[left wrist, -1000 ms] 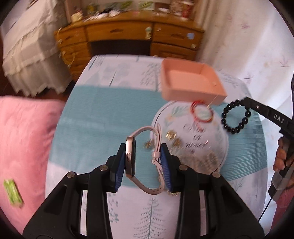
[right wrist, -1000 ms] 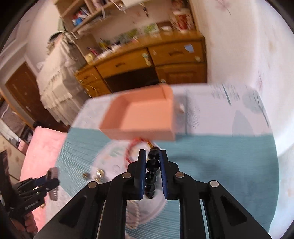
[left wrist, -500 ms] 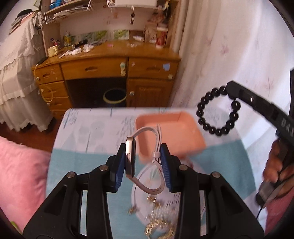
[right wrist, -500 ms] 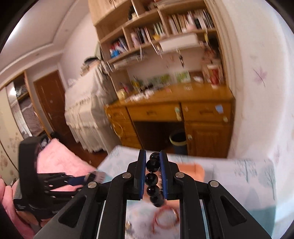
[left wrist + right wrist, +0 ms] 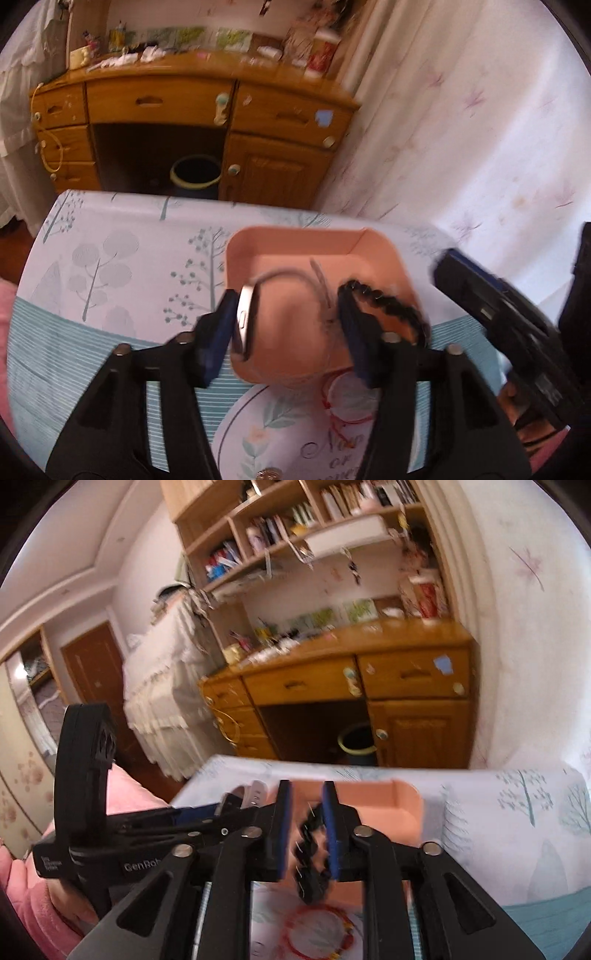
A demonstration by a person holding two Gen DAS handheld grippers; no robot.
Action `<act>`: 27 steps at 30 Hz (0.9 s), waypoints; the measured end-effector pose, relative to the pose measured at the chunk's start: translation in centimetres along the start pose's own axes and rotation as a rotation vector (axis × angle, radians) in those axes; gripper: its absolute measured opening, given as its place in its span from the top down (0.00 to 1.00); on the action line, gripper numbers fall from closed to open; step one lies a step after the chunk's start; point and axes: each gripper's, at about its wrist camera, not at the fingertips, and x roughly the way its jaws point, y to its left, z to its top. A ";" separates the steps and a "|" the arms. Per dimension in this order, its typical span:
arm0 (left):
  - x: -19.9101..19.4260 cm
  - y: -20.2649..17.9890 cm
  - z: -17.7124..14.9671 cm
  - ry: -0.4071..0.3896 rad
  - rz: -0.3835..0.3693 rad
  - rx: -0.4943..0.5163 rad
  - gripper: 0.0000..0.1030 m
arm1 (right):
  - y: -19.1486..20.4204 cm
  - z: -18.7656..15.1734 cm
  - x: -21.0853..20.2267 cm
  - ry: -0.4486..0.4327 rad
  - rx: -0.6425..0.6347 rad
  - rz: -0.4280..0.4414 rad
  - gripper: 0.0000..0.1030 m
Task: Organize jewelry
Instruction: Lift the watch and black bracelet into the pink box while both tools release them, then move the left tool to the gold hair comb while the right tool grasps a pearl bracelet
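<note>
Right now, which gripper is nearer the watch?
Left. The watch sits between the left gripper's spread fingers, against one of them, over the pink tray. The right gripper is off to the side, beyond the black bead bracelet.

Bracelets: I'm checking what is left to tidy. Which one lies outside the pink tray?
The red string bracelet. It lies on the tablecloth just before the pink tray, while the black bead bracelet is over the tray.

The left tongs (image 5: 236,805) read "GenRob"; the round mat (image 5: 295,435) shows partial cursive "or".
</note>
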 end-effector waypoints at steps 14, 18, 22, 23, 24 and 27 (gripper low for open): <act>-3.6 2.0 -2.3 -0.031 0.084 -0.003 0.27 | -3.8 -5.8 -3.5 0.101 -0.115 -0.195 0.12; -6.2 2.6 -4.5 -0.037 0.112 -0.024 0.27 | -2.3 -8.3 -4.8 0.153 -0.227 -0.238 0.11; -8.9 2.8 -7.5 -0.020 0.150 -0.023 0.27 | 0.2 -11.3 -7.0 0.170 -0.304 -0.230 0.11; -9.4 2.8 -8.2 -0.015 0.155 -0.023 0.27 | 0.8 -12.2 -7.7 0.167 -0.298 -0.212 0.11; -9.8 2.8 -8.9 -0.008 0.157 -0.025 0.27 | 2.0 -12.6 -8.5 0.165 -0.291 -0.200 0.11; -11.0 2.9 -11.3 0.031 0.159 -0.047 0.27 | 3.9 -14.8 -10.7 0.175 -0.248 -0.145 0.11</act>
